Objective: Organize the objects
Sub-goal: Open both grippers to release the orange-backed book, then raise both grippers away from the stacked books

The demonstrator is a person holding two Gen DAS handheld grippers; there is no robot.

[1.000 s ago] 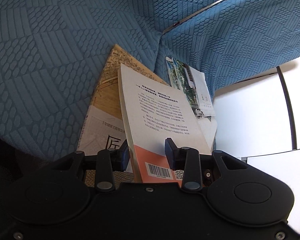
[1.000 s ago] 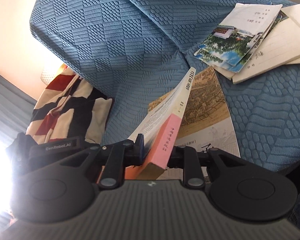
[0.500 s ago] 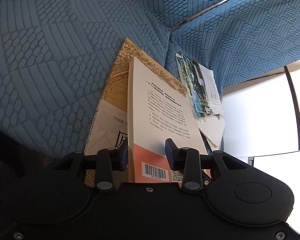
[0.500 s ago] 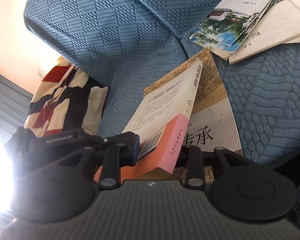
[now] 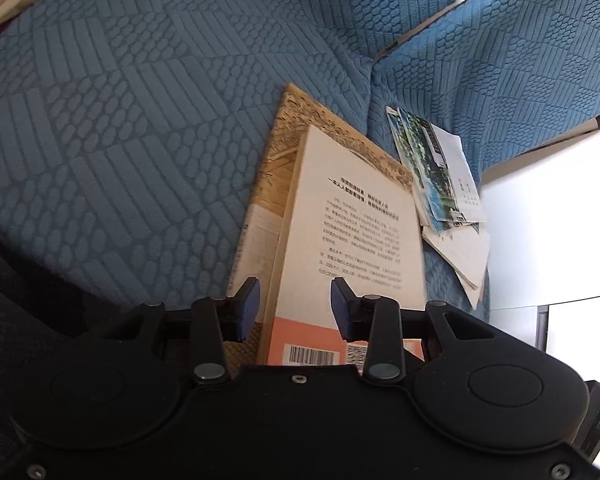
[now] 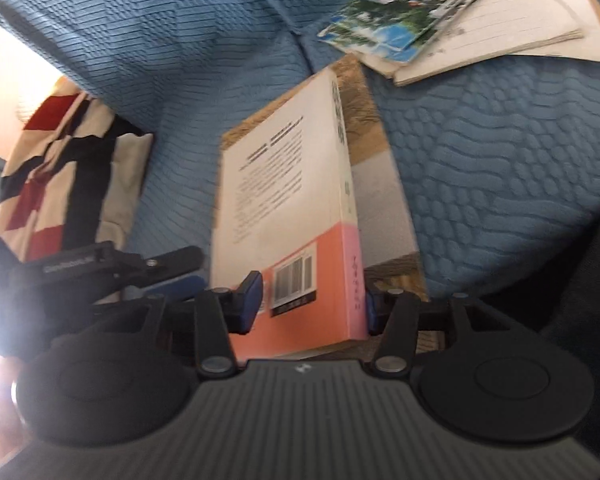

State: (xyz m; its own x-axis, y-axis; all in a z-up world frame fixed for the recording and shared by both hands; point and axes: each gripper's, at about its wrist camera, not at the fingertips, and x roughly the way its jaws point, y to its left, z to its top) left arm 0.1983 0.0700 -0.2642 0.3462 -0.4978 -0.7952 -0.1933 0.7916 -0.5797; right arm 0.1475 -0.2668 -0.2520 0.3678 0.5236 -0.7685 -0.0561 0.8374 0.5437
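A white paperback with an orange foot and a barcode (image 5: pixel 352 240) (image 6: pixel 284 200) lies flat, back cover up, on a larger tan book (image 5: pixel 284 160) (image 6: pixel 380 200) on the blue sofa. My right gripper (image 6: pixel 311 304) hovers at its near end. Its jaws are opening, with the pink spine corner between them and the pads off the book. My left gripper (image 5: pixel 294 308) stands open over the paperback's left edge, pressing on nothing. One of its blue fingers (image 6: pixel 176 283) shows left of the book in the right wrist view.
A loose pile of leaflets and notebooks (image 5: pixel 440 184) (image 6: pixel 420 12) lies on the seat beyond the books. A red, black and cream patterned cushion (image 6: pixel 68 168) leans at the left. A white surface (image 5: pixel 540 220) borders the sofa (image 5: pixel 140 120) on the right.
The paperback, held tilted on its edge by the right gripper, has come down flat onto the tan book. The right jaws have widened and let it go. The left jaws keep their gap.
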